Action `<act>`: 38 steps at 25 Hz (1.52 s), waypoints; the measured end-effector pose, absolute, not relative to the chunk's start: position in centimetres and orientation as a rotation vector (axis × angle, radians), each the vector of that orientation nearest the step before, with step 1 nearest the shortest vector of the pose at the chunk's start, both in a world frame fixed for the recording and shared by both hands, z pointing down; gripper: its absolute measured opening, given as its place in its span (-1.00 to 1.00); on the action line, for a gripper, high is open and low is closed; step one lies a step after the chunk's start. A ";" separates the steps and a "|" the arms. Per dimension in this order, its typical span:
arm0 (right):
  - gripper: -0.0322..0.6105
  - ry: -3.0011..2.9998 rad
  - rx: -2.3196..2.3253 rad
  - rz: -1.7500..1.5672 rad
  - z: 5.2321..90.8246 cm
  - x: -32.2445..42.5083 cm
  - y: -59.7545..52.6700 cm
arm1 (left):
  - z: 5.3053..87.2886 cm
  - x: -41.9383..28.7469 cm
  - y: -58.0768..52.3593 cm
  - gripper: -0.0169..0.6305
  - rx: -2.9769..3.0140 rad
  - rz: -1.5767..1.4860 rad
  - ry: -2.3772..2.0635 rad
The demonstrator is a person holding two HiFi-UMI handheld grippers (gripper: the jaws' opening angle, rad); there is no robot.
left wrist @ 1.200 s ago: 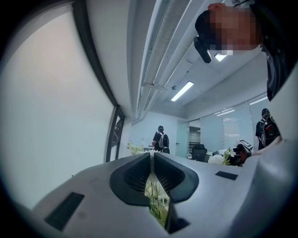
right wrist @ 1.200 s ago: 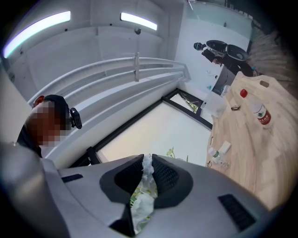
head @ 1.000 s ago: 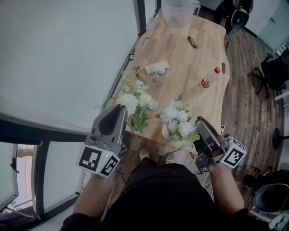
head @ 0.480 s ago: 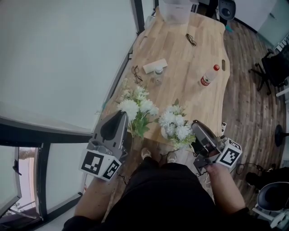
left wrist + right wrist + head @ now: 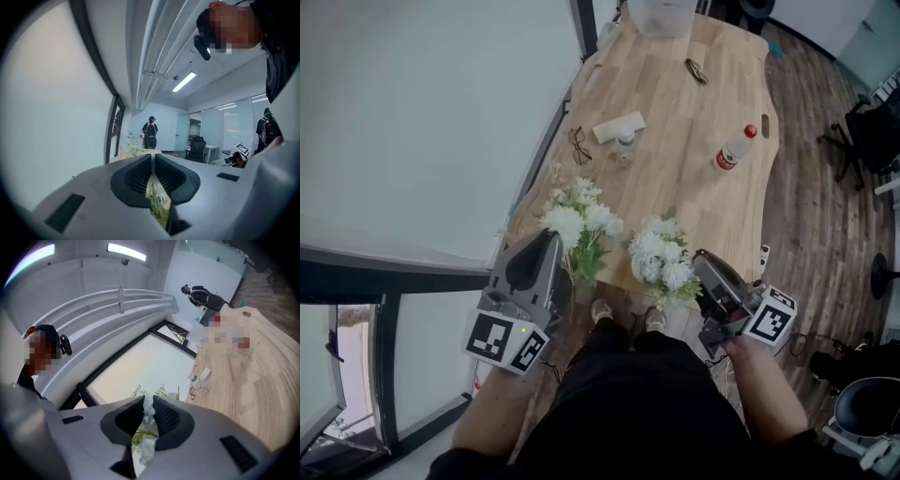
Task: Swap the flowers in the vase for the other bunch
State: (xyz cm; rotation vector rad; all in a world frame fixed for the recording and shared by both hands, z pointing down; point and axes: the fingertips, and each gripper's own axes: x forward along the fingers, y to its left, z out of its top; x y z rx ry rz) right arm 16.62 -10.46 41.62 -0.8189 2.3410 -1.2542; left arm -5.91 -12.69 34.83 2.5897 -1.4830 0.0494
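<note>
Two bunches of white flowers with green leaves hang over the near end of the wooden table [image 5: 694, 169]. My left gripper [image 5: 555, 236] is shut on the thin green stems of the left bunch [image 5: 578, 217]. In the left gripper view those stems [image 5: 157, 206] run between the closed jaws of the left gripper [image 5: 152, 159]. My right gripper [image 5: 698, 258] is shut on the right bunch [image 5: 661, 258]; white petals [image 5: 148, 408] fill the gap of the right gripper [image 5: 147, 401]. I cannot make out a vase.
Farther along the table lie a red-capped bottle [image 5: 733, 150], a small jar [image 5: 624, 148], a white packet [image 5: 617, 126], two pairs of glasses [image 5: 579, 145] and a translucent tub [image 5: 661, 14]. A window wall runs along the left. Office chairs [image 5: 862, 141] stand at the right.
Both grippers have sunk a little with their bunches, the right one more. Neither grip has changed.
</note>
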 end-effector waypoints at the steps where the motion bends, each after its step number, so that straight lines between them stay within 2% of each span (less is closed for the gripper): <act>1: -0.68 2.343 -0.826 -1.255 41.9 16.7 -10.4 | 34.8 -5.8 -12.7 -0.86 2.599 0.057 -1.483; 14: -0.67 2.422 -0.788 -1.215 41.2 16.7 -9.5 | 33.0 -5.6 -11.9 -0.86 2.641 0.029 -1.522; 15: -0.66 2.460 -0.792 -1.196 41.1 16.6 -9.5 | 32.7 -5.7 -12.1 -0.86 2.643 0.022 -1.530; 17: -0.44 2.538 -0.802 -1.154 40.8 16.4 -9.5 | 32.3 -5.9 -12.3 -0.86 2.642 0.005 -1.545; 19: -0.35 2.598 -0.826 -1.097 40.3 16.6 -9.4 | 31.9 -6.0 -12.3 -0.86 2.641 -0.014 -1.559; 29: -0.36 2.672 -1.223 -0.643 35.6 21.6 -11.1 | 29.5 -6.1 -12.5 -0.86 2.676 -0.067 -1.595; 32: -0.46 2.677 -1.282 -0.661 35.8 22.5 -11.1 | 29.0 -6.2 -12.3 -0.86 2.687 -0.079 -1.606; 36: -0.79 2.698 -1.350 -0.620 36.4 23.4 -10.8 | 28.1 -6.2 -12.3 -0.86 2.708 -0.093 -1.611; 38: -0.82 2.717 -1.385 -0.604 36.8 23.6 -10.6 | 27.6 -6.2 -12.4 -0.86 2.720 -0.097 -1.609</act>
